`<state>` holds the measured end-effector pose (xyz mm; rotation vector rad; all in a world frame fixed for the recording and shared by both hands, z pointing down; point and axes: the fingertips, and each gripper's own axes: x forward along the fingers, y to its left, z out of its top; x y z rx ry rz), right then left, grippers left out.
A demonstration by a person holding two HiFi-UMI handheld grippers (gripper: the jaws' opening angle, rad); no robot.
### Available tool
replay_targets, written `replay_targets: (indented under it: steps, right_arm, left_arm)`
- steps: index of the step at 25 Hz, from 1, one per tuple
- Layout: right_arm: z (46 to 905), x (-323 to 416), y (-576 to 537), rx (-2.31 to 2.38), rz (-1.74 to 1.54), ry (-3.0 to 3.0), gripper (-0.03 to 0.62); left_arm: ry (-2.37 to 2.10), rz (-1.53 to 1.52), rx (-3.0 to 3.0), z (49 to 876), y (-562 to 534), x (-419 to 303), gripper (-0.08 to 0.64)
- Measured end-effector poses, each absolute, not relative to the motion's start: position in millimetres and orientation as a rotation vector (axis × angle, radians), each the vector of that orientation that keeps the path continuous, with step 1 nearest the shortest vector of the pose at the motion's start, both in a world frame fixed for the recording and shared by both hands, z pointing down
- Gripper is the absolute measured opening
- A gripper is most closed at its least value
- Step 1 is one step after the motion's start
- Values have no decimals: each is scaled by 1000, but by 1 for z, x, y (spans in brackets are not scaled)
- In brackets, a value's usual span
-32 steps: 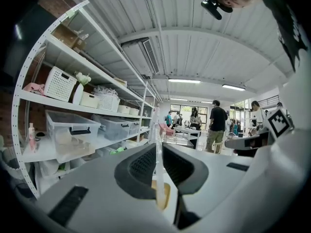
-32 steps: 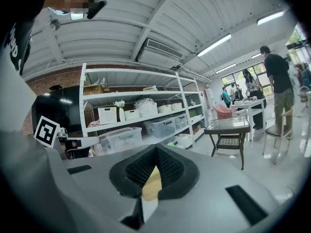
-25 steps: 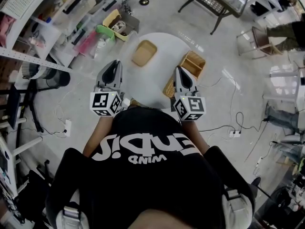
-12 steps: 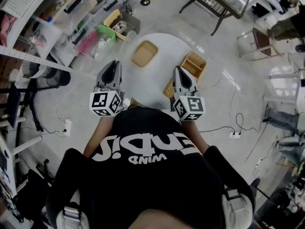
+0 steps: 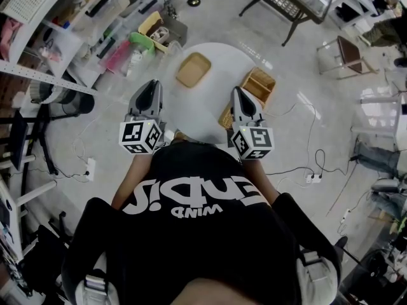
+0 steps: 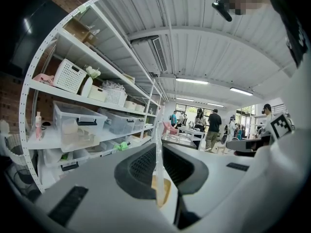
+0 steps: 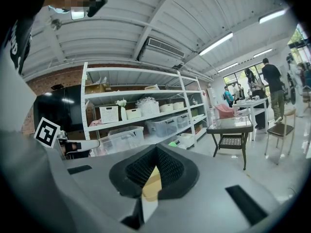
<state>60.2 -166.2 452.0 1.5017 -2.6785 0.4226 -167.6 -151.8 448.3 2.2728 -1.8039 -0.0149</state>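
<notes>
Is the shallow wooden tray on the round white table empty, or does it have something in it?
Empty: in the head view the tray shows only its bare bottom, nothing inside.

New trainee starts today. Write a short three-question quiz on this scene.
1. True or false: the left gripper and right gripper both have their jaws together, holding nothing.
2. The table is: A round, B square, C triangular.
3. Fill in: the box lies nearest the ____ gripper.
Key: 1 true; 2 A; 3 right.
</notes>
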Motion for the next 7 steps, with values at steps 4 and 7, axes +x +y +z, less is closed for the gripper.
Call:
replay_targets:
  steps: [4,7]
  right_arm:
    - [452,61,-164,1508,422,-2677,-3]
    - [452,60,-163,1510,422,-2676,-3]
  left_arm:
    - [-1798,-14,2269,450,-149,-167,38]
    - [-1795,-14,2259,452,-148,-169,38]
